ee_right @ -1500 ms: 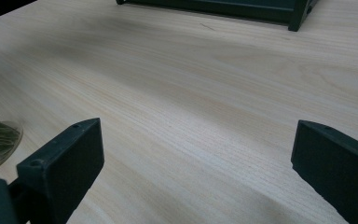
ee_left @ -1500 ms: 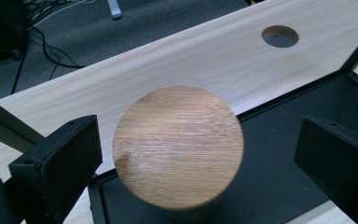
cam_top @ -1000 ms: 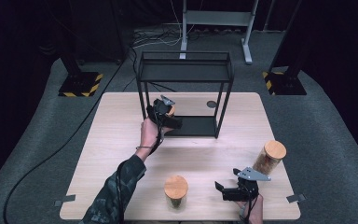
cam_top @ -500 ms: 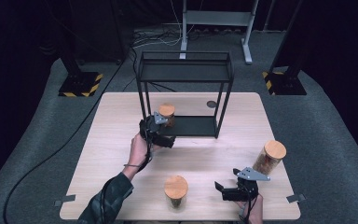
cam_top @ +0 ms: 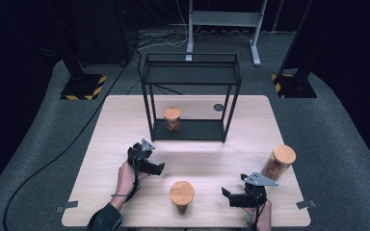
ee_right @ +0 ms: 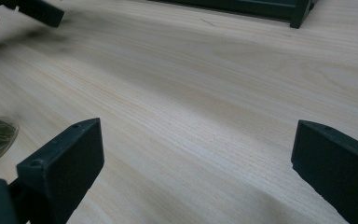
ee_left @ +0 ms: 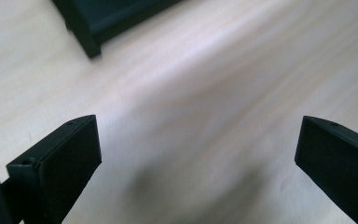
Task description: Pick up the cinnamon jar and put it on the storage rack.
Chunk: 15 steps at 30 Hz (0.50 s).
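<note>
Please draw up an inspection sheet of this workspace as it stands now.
Surface: pale wooden table, no spills seen.
Job's things: black rack at the far middle; one cork-lidded jar upright on its lower shelf; a second jar at the near middle; a taller jar near the right edge.
Clutter: a small dark disc by the rack's right leg.
Grippers: left gripper open, holding nothing, over bare wood; right gripper open, holding nothing, right of the near jar.
Cables: a black cable runs across the carpet on the left; more lie behind the rack.
Surroundings: grey carpet, stand bases with yellow-black tape, dark backdrop.
</note>
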{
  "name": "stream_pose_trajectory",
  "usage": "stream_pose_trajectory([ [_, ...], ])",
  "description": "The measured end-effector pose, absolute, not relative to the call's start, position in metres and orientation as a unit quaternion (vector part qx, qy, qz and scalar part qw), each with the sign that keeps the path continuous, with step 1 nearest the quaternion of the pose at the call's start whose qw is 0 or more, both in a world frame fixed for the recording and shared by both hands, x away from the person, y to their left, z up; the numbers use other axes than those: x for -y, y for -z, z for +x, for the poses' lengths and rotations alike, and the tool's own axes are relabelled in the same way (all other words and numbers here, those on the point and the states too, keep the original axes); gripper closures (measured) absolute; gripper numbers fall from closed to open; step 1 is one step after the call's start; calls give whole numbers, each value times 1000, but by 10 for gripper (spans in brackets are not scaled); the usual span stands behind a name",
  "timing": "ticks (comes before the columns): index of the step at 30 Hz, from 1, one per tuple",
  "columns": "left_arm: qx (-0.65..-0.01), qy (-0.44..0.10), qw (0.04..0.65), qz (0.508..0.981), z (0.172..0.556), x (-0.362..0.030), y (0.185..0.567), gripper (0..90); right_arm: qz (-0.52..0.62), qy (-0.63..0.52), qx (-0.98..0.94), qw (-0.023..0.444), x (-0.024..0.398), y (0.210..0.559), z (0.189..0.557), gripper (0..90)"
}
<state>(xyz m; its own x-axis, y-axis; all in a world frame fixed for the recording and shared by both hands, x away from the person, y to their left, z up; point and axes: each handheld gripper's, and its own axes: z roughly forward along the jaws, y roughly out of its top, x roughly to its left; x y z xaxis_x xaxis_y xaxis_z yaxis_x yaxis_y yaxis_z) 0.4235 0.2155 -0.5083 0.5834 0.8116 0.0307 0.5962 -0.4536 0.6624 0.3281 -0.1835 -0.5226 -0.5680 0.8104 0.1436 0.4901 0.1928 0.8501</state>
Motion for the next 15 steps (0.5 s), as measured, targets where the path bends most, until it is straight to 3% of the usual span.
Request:
stream_pose_trajectory([
  [15, -457, -180, 322, 809, 376, -252, 527, 0, 433, -465, -753, 171, 183, 523, 329, 17],
])
